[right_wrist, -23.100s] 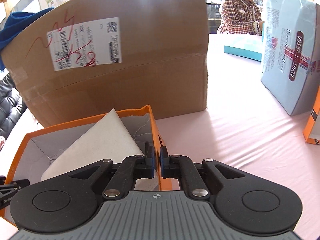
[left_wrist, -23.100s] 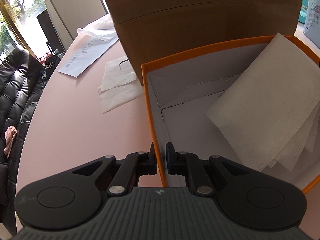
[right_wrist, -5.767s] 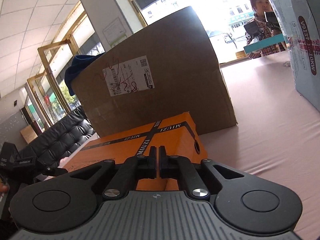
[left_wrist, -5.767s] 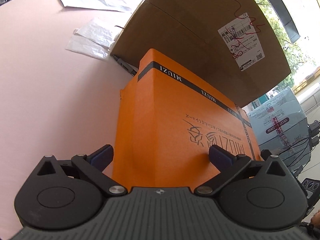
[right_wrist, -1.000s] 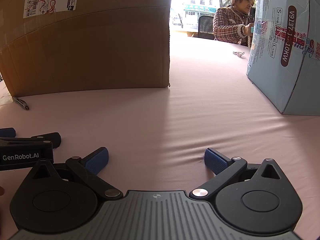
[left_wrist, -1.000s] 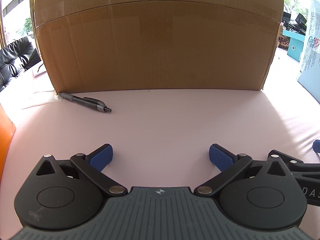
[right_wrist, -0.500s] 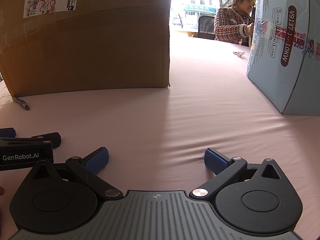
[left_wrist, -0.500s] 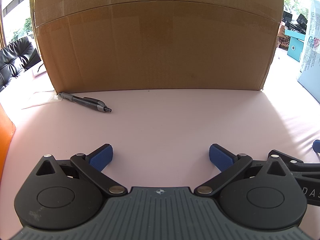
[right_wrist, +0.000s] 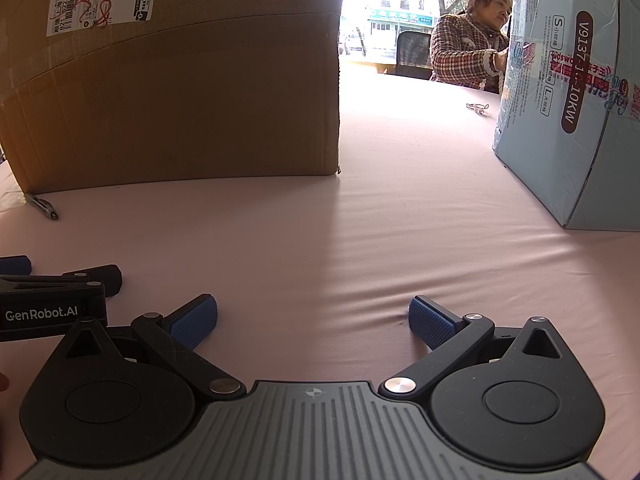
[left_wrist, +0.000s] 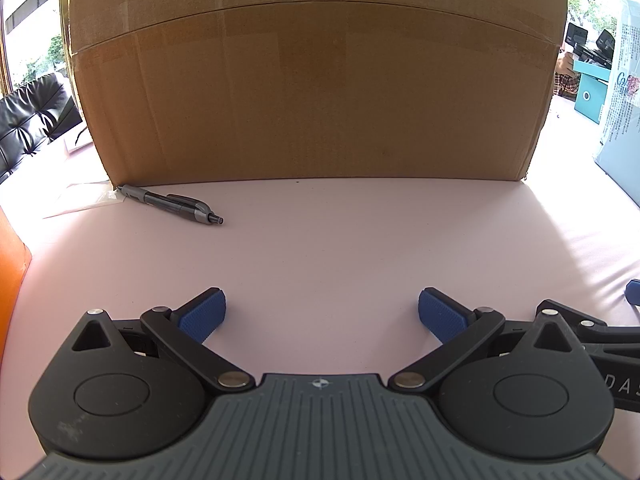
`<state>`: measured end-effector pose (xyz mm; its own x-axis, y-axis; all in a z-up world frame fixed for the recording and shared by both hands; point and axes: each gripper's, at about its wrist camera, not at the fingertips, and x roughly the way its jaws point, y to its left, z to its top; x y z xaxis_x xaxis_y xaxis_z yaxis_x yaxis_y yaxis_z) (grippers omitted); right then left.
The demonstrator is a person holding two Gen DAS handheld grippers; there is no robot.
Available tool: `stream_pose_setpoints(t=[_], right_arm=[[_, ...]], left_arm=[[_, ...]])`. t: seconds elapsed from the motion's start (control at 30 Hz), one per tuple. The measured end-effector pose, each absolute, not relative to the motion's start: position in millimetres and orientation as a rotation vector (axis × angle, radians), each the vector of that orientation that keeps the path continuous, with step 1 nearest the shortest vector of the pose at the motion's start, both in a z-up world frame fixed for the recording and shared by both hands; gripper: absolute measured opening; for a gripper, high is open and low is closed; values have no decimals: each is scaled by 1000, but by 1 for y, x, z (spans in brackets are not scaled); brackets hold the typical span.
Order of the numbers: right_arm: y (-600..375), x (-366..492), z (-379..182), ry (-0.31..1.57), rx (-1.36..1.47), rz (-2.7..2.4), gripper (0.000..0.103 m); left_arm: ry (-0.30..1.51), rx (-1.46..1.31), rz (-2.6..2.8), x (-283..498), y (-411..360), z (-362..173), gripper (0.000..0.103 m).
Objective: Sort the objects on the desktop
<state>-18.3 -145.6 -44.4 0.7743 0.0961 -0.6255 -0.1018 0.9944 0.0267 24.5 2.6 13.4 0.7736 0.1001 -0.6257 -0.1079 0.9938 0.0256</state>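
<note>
My left gripper [left_wrist: 322, 312] is open and empty, low over the pink table [left_wrist: 360, 248]. My right gripper [right_wrist: 313, 320] is open and empty beside it, to its right. A grey pen [left_wrist: 172, 204] lies on the table at the foot of the big cardboard box [left_wrist: 312, 92], ahead and left of the left gripper; it also shows in the right wrist view [right_wrist: 42, 206]. A corner of the orange box [left_wrist: 10, 272] shows at the left edge of the left wrist view.
A pale blue carton [right_wrist: 576, 92] stands on the right. White papers [left_wrist: 80, 200] lie left of the pen. A person [right_wrist: 468, 44] sits at the far side. A black sofa [left_wrist: 28, 108] is beyond the table's left edge.
Nothing has visibly changed in the last second. Earlier, both grippers were shut on the walls of the open orange box; the box got closed and now stands to the left.
</note>
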Motion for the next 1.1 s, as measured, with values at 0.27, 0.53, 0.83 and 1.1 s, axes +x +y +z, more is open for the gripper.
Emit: stream_pose_setpoints(t=[0.27, 0.53, 0.83, 1.1], right_arm=[[-146, -18, -45, 677, -9, 108, 103], [-146, -17, -45, 677, -10, 108, 103], [-146, -17, -45, 676, -10, 109, 103], [-146, -16, -46, 676, -11, 110, 103]], left_arm=[[677, -11, 113, 30, 6, 9, 103], [677, -12, 114, 33, 9, 7, 103], [677, -13, 114, 34, 10, 6, 103], [677, -13, 115, 35, 10, 5, 103]])
